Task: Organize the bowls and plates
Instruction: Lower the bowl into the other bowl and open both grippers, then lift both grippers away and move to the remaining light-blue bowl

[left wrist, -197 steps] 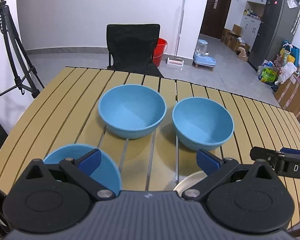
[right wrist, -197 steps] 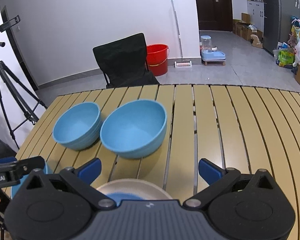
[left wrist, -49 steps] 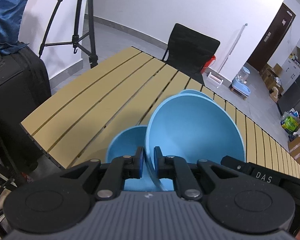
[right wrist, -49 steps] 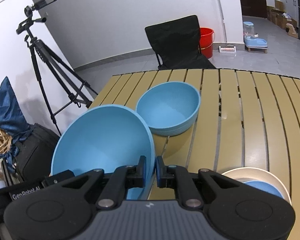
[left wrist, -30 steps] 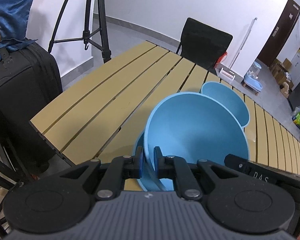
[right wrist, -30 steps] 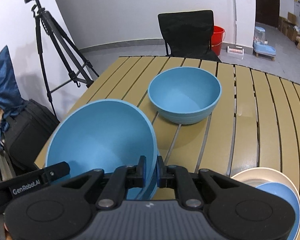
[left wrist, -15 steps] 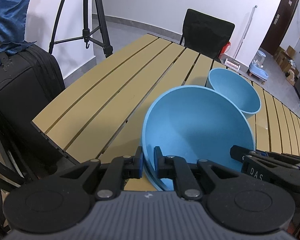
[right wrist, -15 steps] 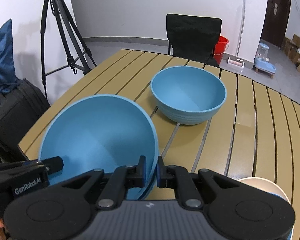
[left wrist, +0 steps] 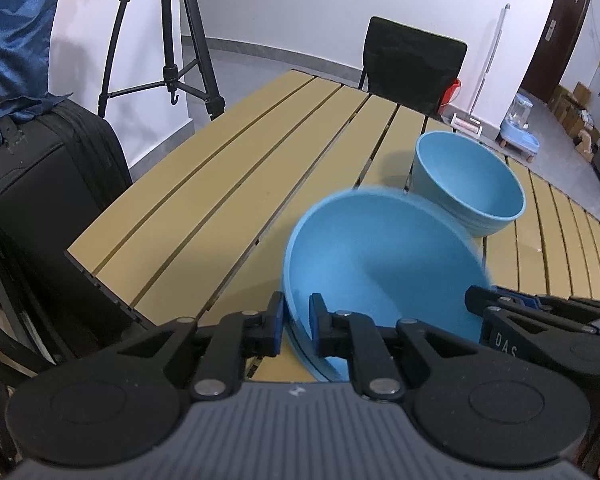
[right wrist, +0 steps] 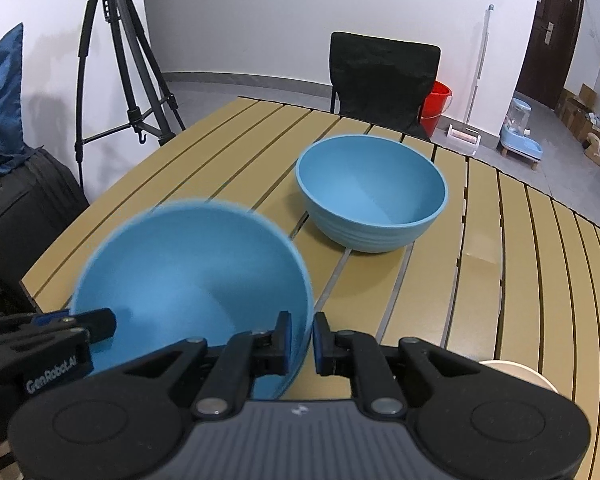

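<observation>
Left-wrist view: left gripper [left wrist: 295,322] and right gripper [right wrist: 301,334] straddle opposite rims of the near blue bowl [left wrist: 380,264] — jaws just easing apart, pads no longer pressing — on the slatted table [left wrist: 220,184].

Each handheld tool is the same build: the left gripper [left wrist: 296,326] and the right gripper [right wrist: 301,338] have a dark grey ribbed housing at the base with a small pale logo at its centre edge, flanked by two round matte-black discs speckled with dust. From these run black linkage arms pinned with silver screws — four show in each view — ending in blue pads [left wrist: 276,328]. White lettering marks the sides: "DAS" on the right gripper as seen from the left wrist, "GenRobot.AI" on the left gripper from the right wrist.
</observation>
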Motion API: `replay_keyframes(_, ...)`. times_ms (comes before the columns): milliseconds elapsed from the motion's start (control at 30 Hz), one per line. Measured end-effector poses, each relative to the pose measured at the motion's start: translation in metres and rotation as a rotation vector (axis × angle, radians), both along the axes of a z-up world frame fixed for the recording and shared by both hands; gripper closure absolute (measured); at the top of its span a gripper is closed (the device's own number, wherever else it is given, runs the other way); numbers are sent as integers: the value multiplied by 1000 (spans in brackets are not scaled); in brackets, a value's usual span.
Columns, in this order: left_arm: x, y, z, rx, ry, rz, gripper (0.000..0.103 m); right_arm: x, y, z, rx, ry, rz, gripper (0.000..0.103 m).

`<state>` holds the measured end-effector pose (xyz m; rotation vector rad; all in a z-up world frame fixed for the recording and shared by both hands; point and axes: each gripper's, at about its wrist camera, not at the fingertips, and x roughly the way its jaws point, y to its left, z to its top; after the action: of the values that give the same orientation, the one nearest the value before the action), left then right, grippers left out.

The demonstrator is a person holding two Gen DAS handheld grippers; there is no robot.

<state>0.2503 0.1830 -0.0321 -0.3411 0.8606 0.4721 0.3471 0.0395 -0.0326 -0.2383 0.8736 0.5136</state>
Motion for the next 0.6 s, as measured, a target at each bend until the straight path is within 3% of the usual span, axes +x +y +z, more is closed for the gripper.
replay_keyframes(133, -1, 1, 0, -12, -9, 2, 78, 2, -5, 0, 11, 2, -16, 87)
replay_keyframes(367, -8, 2, 8, 1, -58, 14, 50, 4, -22, 9, 99, 2, -35, 53)
replay_keyframes(433, -10, 2, 11, 7, -78, 16, 35, 4, -27, 12, 126, 4, -43, 43)
replay_keyframes(600, -17, 0, 18, 23, -125, 10, 20, 3, -45, 18, 180, 10, -70, 20)
